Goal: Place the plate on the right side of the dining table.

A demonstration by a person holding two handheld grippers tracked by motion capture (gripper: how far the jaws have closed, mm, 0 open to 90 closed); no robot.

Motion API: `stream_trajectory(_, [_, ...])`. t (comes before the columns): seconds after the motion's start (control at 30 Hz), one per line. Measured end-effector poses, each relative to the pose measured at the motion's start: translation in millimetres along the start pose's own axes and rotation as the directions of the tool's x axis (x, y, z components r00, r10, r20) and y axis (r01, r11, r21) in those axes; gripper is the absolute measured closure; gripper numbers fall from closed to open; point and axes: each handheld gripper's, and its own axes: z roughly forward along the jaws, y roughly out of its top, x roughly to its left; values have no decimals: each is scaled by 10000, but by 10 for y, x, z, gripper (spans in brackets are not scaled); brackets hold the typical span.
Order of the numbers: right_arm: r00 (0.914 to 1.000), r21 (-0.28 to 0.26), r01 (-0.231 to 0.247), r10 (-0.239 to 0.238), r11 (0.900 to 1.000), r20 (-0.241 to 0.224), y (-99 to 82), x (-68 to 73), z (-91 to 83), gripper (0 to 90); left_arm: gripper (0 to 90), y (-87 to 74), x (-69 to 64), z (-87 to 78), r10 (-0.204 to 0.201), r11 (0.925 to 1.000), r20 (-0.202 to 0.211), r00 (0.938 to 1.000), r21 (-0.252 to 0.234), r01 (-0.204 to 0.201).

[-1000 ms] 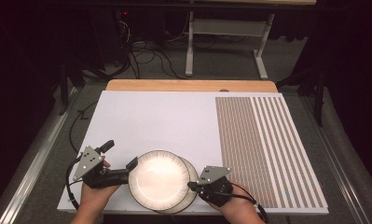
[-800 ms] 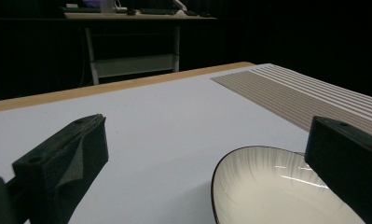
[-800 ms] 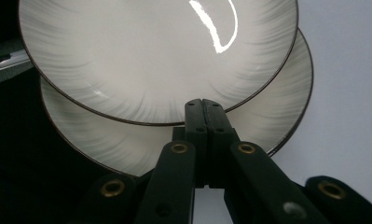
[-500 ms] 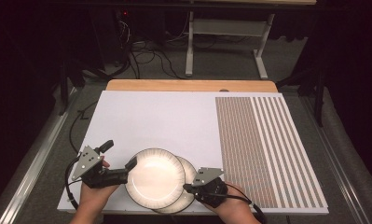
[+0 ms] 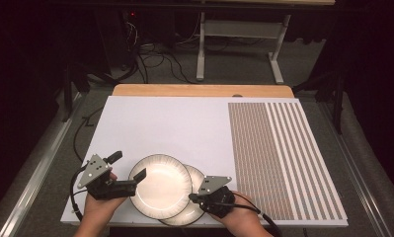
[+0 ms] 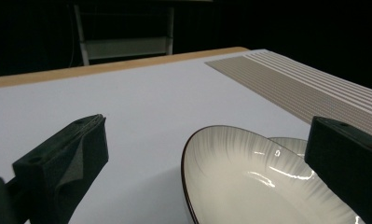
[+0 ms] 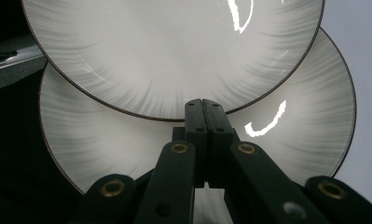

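Observation:
Two cream plates with dark rims overlap near the table's front edge. The upper plate [image 5: 160, 186] [image 6: 249, 186] [image 7: 174, 46] lies left, partly on the lower plate [image 5: 195, 177] [image 6: 286, 142] [image 7: 305, 116]. My left gripper [image 5: 129, 165] [image 6: 207, 126] is wide open at the upper plate's left rim; its right jaw reaches over the rim, its left jaw stands over bare mat. My right gripper [image 5: 193, 197] [image 7: 202, 105] is shut, hovers over the lower plate, and its tips meet the upper plate's right rim.
The plates rest on a white mat [image 5: 175, 128] whose right part carries brown stripes [image 5: 278, 148]. A wooden strip [image 5: 199, 90] runs along the far edge. Beyond the table, cables and a metal frame [image 5: 234, 29] stand on a dark floor.
The upper plate has slid left off the lower plate, uncovering more of it. My right gripper followed it leftward. The left gripper has barely moved.

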Motion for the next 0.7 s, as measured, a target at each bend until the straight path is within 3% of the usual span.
stream_trajectory(0.13, [10000, -24, -9, 9, 10000, 9, -4, -3, 2, 900, 2, -24, -11, 34, -222, 9970, 129, 9997, 751, 211])
stream_trajectory(0.27, [10000, -9, 10, -10, 10000, 26, -4, -6, 1, 900, 2, -87, -13, 71, -791, 9840, 302, 9964, 1624, 732])
stream_trajectory(0.43, [10000, -35, 68, -68, 10000, 45, -5, -7, 4, 900, 16, -157, 2, 98, -1479, 9580, 641, 9869, 2571, 1269])
stream_trajectory(0.67, [9999, 19, 63, -63, 10000, 78, -2, -2, 1, 900, 72, -197, -7, 106, -1995, 9301, 877, 9760, 3304, 1605])
stream_trajectory(0.7, [10000, -9, -9, 9, 10000, 91, 0, 3, 3, 900, 84, -200, -9, 107, -2156, 9228, 860, 9727, 3435, 1742])
